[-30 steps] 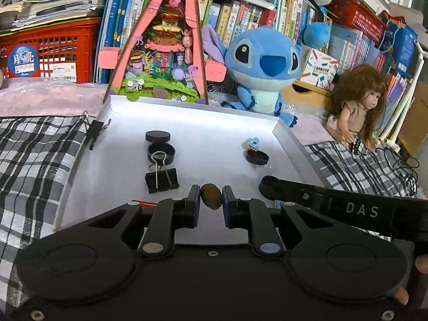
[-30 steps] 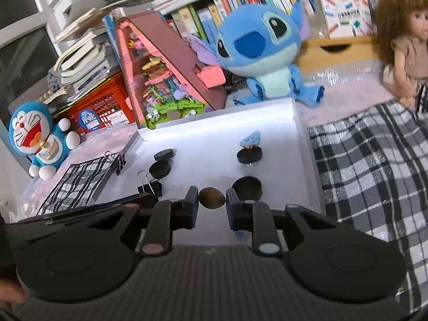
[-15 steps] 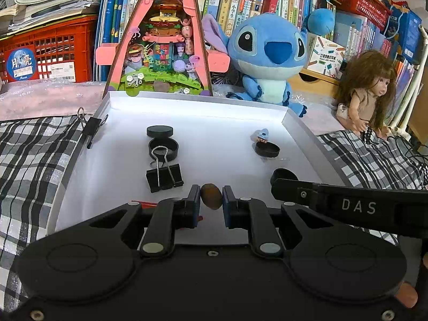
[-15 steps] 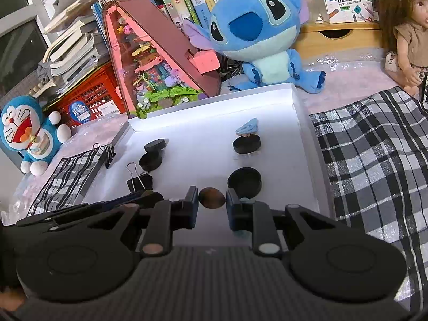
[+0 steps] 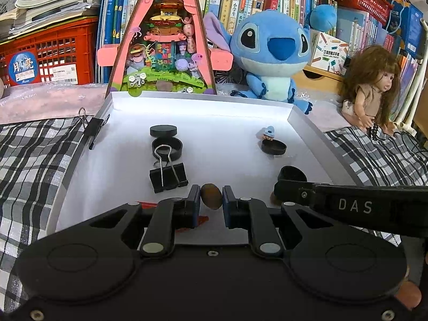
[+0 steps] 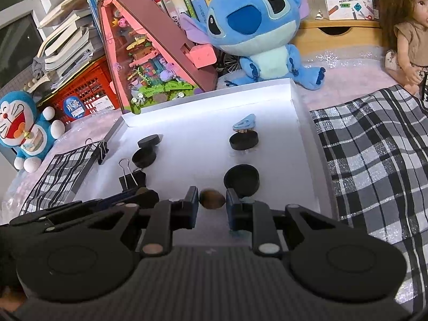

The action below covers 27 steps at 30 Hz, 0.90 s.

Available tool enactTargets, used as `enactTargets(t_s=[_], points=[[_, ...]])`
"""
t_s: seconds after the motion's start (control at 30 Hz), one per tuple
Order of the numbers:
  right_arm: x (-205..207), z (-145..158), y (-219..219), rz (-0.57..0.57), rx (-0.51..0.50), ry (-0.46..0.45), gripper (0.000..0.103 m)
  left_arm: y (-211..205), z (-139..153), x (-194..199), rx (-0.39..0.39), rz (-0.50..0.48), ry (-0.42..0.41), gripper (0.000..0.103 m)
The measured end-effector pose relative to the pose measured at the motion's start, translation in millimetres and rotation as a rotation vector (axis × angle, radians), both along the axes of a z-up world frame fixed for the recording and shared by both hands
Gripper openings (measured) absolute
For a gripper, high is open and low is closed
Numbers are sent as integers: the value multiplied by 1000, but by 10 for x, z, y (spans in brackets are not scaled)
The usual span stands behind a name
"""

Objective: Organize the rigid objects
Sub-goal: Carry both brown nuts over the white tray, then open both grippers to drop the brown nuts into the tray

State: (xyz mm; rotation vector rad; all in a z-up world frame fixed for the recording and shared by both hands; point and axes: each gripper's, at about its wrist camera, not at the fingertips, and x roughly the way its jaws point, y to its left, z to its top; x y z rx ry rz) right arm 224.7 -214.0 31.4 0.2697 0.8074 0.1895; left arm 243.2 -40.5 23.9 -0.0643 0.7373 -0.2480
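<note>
My left gripper (image 5: 211, 191) is shut on a small brown oval piece (image 5: 211, 197), low over the near end of the white tray (image 5: 203, 99). My right gripper (image 6: 212, 195) is shut on a similar brown piece (image 6: 212, 199), beside a black round cup (image 6: 242, 178). In the left wrist view the right gripper (image 5: 283, 188) reaches in from the right. In the right wrist view the left gripper (image 6: 145, 195) lies at the left. In the tray lie a black lid (image 5: 163, 130), a black cup (image 5: 167, 147), a binder clip (image 5: 167, 178) and a blue figure (image 5: 268, 133) behind another black cup (image 5: 273, 147).
A second binder clip (image 5: 93, 128) grips the tray's left rim. Checked cloth (image 5: 32, 160) lies on both sides of the tray. Behind it stand a pink toy house (image 5: 165, 40), a blue plush (image 5: 270, 50), a doll (image 5: 371, 85) and a red crate (image 5: 53, 53).
</note>
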Motion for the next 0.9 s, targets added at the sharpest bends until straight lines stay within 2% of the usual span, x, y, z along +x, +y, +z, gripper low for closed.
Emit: enactTargets(t_s=[0.53,0.63,0.7,0.9], points=[[6,-15,52,16,-28,-12,29,1,-39,0,15,5,-11,17],[-12,6,52,16,-35,-20,31,8,-37,-11,16,11,-15,25],[-24,22,53,16,-42,-28,31,12,-29,-28,16,11,-20,36],[-54,64,38,11,-49,-41,33,21,33,-101,38,13,-46,46]])
